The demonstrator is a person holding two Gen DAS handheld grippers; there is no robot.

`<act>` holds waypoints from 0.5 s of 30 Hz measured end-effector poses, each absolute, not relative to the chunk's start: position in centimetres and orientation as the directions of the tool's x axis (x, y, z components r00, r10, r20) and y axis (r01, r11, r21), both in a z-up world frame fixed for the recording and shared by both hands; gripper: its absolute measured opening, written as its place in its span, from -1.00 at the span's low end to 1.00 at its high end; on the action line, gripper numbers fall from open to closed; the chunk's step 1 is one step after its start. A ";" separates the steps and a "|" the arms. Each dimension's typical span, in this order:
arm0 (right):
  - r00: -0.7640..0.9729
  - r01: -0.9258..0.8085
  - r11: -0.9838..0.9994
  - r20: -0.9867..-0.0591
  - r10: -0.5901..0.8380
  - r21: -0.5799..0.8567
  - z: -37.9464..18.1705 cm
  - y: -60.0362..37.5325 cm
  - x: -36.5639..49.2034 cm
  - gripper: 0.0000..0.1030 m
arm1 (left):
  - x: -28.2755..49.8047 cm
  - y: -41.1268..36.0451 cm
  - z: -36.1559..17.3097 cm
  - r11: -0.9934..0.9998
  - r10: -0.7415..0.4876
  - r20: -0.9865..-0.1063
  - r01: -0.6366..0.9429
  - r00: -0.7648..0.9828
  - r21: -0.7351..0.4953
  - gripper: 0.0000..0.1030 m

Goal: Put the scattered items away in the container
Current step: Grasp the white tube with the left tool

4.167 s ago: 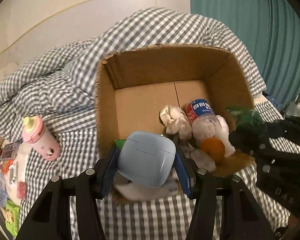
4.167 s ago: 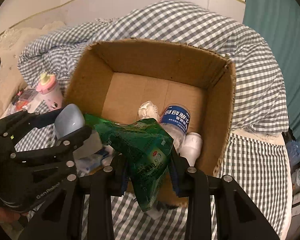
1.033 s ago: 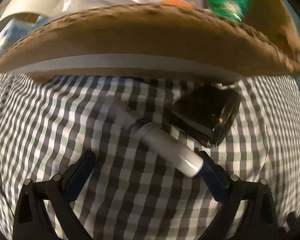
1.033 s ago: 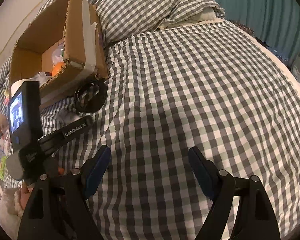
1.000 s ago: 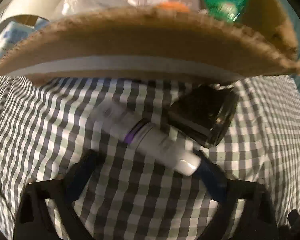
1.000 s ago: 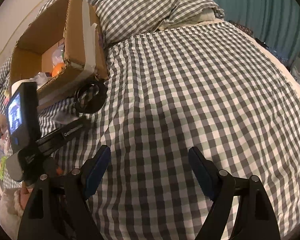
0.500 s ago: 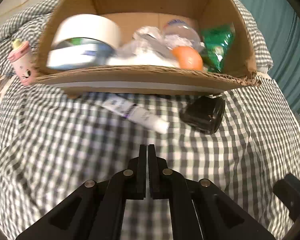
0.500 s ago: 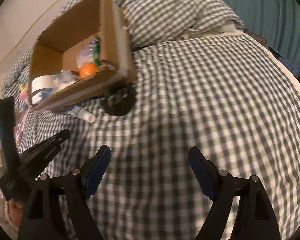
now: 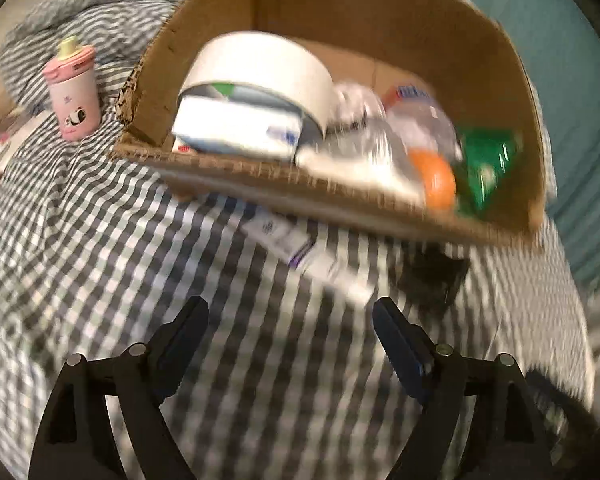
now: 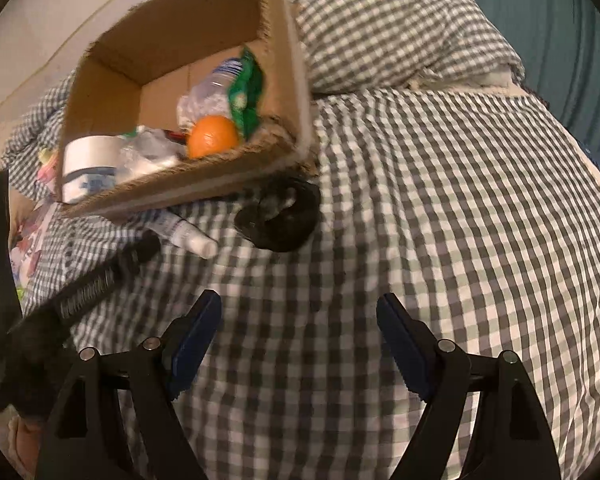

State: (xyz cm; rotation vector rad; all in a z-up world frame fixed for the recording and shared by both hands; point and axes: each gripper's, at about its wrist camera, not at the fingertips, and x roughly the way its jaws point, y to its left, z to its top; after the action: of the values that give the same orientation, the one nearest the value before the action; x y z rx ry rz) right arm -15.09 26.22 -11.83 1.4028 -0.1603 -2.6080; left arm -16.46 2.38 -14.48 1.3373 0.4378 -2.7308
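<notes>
Jaws of left gripper [image 9: 290,316] opening, nothing between; white tube [image 9: 300,254] lies just ahead, short of cardboard box [image 9: 340,204], lined up for pickup (half a second back they were shut).

Right gripper [image 10: 298,312] jaws wide, empty; black object [image 10: 280,216] ahead by the box corner, nearer than before.

- We've got a grey-and-white checked duvet [image 10: 440,208] covering the bed
- checked pillow [image 10: 384,20] at the far side
- teal curtain [image 10: 572,12] far right
</notes>
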 end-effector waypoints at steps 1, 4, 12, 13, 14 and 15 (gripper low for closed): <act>-0.536 0.096 -0.979 -0.819 -0.202 0.178 -12.1 26.6 -15.3 0.55 | -16.9 2.5 -14.8 -0.953 0.045 -0.787 0.211 -0.615 -0.219 0.68; -0.532 0.087 -0.980 -0.824 -0.196 0.177 -12.6 27.2 -15.7 0.55 | -18.1 2.8 -16.0 -0.927 -0.008 -0.798 0.303 -0.603 -0.220 0.68; -0.518 0.071 -0.982 -0.836 -0.184 0.172 -13.6 27.9 -16.7 0.55 | -20.8 4.0 -18.7 -0.919 -0.030 -0.802 0.332 -0.597 -0.213 0.57; -0.517 0.070 -0.983 -0.837 -0.181 0.169 -13.8 27.9 -16.8 0.55 | -21.0 4.1 -18.6 -0.925 -0.036 -0.796 0.321 -0.604 -0.202 0.05; -0.516 0.071 -0.983 -0.837 -0.180 0.168 -13.8 27.8 -16.8 0.55 | -21.1 4.2 -18.5 -0.932 -0.030 -0.791 0.303 -0.611 -0.199 -0.29; -0.516 0.071 -0.983 -0.838 -0.179 0.166 -13.9 27.7 -16.8 0.55 | -21.2 4.1 -18.4 -0.936 -0.014 -0.791 0.287 -0.612 -0.205 -0.38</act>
State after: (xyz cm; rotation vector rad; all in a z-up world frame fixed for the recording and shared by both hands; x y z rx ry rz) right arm -16.80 27.73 -13.87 1.4629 -0.1664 -2.6106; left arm -21.22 4.12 -18.45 1.2889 0.4702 -2.6353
